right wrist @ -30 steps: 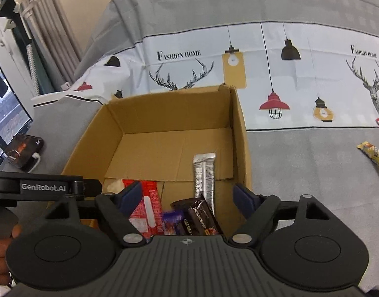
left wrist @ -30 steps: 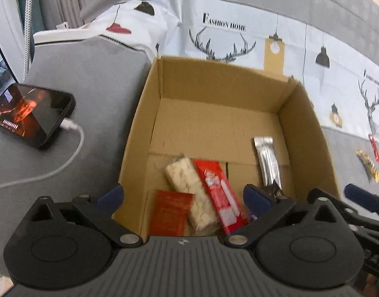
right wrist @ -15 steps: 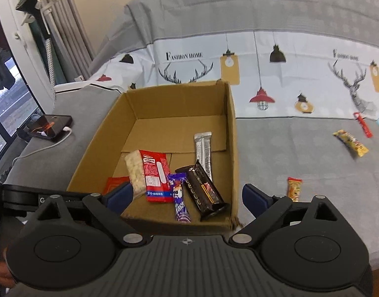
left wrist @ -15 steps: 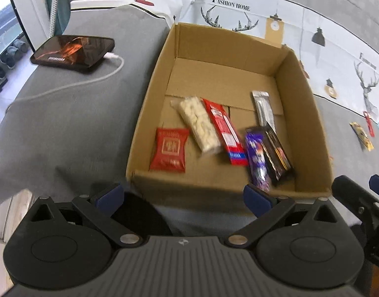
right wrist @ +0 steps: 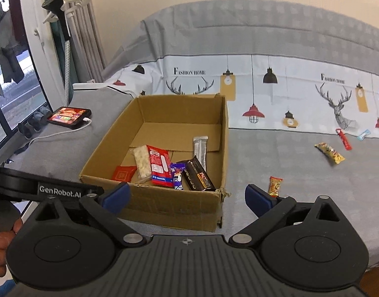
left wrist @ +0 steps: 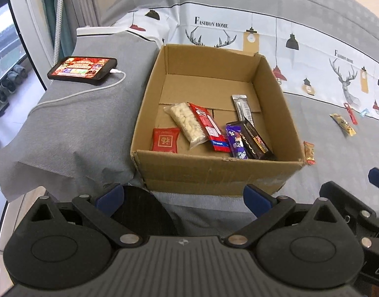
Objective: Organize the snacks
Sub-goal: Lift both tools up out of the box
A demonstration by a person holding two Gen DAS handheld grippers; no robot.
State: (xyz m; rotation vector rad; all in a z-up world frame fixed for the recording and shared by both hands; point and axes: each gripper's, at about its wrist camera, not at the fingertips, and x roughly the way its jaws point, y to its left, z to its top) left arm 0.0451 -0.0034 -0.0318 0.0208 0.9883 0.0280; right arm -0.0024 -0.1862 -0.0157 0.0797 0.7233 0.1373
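Both tools hang before the box with nothing between blue pads: left tool spread wide, right tool opening. The corrugated cardboard box holds glossy snack wrappers; crinkled packets lie on the grey bed.

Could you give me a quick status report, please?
Both tools empty, right tool opening. Six snacks in box. Four snacks still on the bedspread. Nothing in the way.
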